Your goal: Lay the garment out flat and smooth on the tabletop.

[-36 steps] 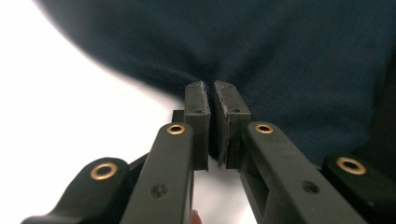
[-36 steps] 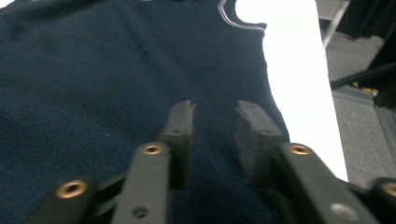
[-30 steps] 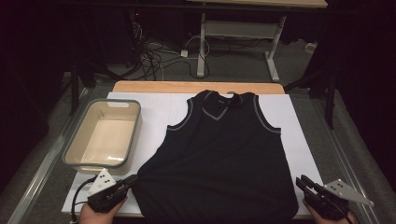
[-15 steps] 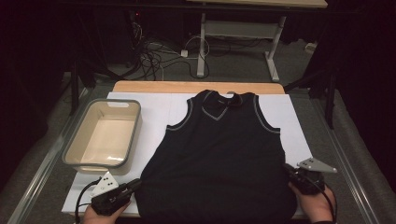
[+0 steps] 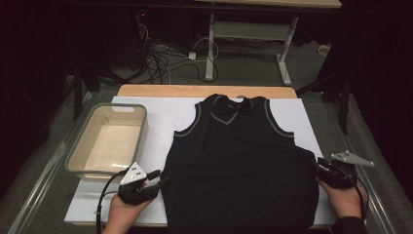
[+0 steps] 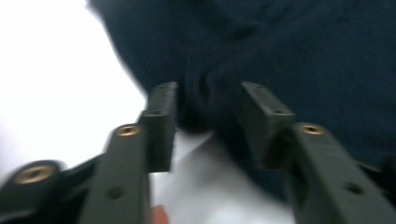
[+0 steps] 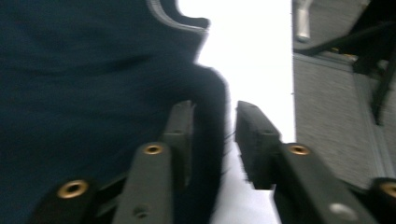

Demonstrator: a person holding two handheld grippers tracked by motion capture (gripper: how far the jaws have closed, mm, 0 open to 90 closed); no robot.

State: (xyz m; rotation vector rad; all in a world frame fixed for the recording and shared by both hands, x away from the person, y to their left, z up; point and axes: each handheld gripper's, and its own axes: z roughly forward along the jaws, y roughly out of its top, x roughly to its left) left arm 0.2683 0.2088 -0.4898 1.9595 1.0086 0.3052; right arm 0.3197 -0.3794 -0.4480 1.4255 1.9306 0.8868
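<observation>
Since 1.0 s ago the right gripper (image 5: 319, 168) has come in from the table's right-front corner to the right side seam of the black sleeveless jersey with grey-piped neck and armholes (image 5: 238, 165); left gripper (image 5: 158, 181) has stayed at the left hem edge, barely shifted. Jersey itself lies much as before.

Count: 1 jersey, 1 grey plastic rectangular bin w/ cream inside (image 5: 78, 156), 2 grippers, 2 hands, 1 white sheet over the wooden tabletop (image 5: 160, 117). Behind the table: 1 light-framed desk (image 5: 253, 29) and a tangle of cables on the floor (image 5: 165, 61).

Jersey is spread flat, front up, neck away from the person, centre-right on the white sheet; bin sits well apart to its left.

Left gripper view: jaws spread apart, a bunched fold of the jersey's edge (image 6: 210, 107) sits between them; not pinched, gap visible on both sides. Picture is blurred.

Right gripper view: jaws parted, straddling the rolled side edge of the jersey (image 7: 210, 126); the cloth lies against the left jaw, w/ a sliver of white showing next to the right one. Not clamped.

No brand, label or readable writing on jersey, bin or grippers.
</observation>
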